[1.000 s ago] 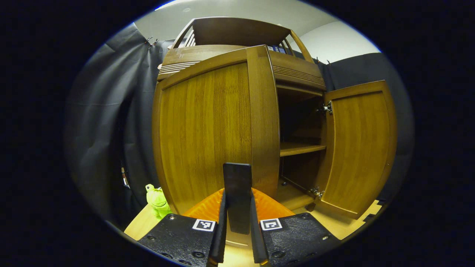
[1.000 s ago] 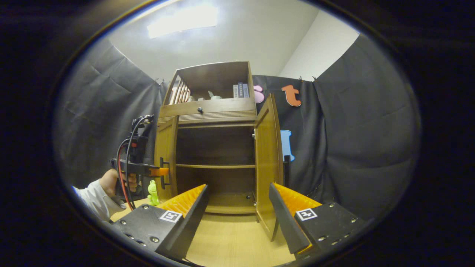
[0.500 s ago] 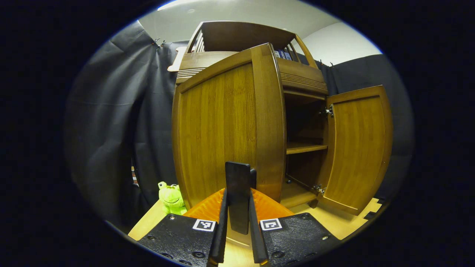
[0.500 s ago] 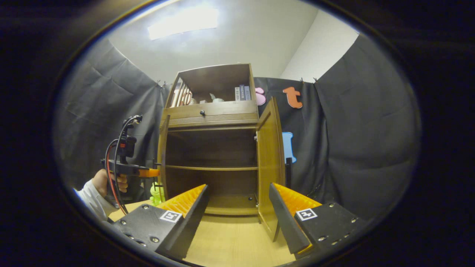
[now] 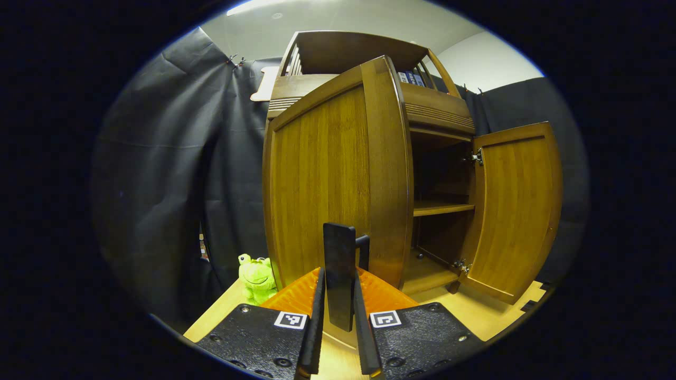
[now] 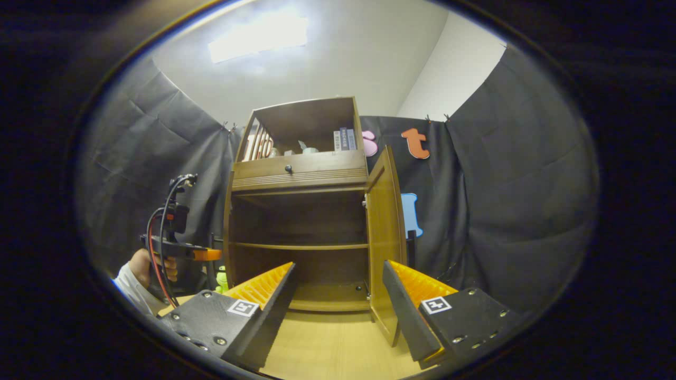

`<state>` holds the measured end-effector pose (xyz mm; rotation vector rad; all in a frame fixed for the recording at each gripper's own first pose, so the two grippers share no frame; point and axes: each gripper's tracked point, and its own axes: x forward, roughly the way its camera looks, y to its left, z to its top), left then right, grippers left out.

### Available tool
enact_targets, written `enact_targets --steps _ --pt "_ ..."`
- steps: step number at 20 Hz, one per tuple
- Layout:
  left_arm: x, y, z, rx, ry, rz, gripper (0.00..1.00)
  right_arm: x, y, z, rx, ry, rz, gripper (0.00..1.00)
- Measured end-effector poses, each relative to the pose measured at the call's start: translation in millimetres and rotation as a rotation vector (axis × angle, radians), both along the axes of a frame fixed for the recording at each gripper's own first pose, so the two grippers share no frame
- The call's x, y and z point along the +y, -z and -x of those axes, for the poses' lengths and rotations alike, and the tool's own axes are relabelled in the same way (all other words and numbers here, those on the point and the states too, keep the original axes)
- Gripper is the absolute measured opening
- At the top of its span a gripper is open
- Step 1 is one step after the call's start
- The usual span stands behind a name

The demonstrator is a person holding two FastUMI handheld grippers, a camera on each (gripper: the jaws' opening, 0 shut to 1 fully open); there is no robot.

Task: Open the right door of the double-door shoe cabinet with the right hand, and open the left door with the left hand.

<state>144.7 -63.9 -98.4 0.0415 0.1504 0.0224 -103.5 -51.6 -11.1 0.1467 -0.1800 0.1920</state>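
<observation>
The wooden shoe cabinet (image 6: 298,171) stands with both doors swung out. In the left gripper view, my left gripper (image 5: 340,316) is shut on the black handle (image 5: 339,264) of the left door (image 5: 327,179); the handle stands upright between the two fingers. The right door (image 5: 517,211) hangs wide open beside the bare shelf (image 5: 441,208). From the right gripper view, the left door (image 6: 228,237) looks edge-on, with the left gripper (image 6: 208,255) at its handle and a hand (image 6: 140,264) holding it. My right gripper (image 6: 338,295) is open, back from the right door (image 6: 384,243), holding nothing.
A green plush frog (image 5: 257,274) sits on the wooden floor board (image 6: 327,343) left of the cabinet. A drawer with a knob (image 6: 288,169) and an upper shelf holding books (image 6: 343,140) top the cabinet. Black cloth walls close in on both sides.
The left door has swung further outward with my left gripper on its handle, and is now edge-on to the right gripper view. The cabinet sits slightly lower in the right gripper view.
</observation>
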Motion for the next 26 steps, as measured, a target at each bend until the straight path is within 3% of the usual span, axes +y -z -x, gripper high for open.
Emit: enact_targets --steps 5,7,26 --pt "1 1 6 0.015 0.002 -0.003 0.3 1 3 -1 0.004 0.003 0.013 0.95" --pt "5 2 3 0.012 -0.007 -0.013 0.23 2 5 -3 0.012 0.0 0.015 0.96" --pt "43 -4 15 -0.011 -0.104 -0.033 0.11 34 13 -6 0.03 -0.04 0.063 0.96"
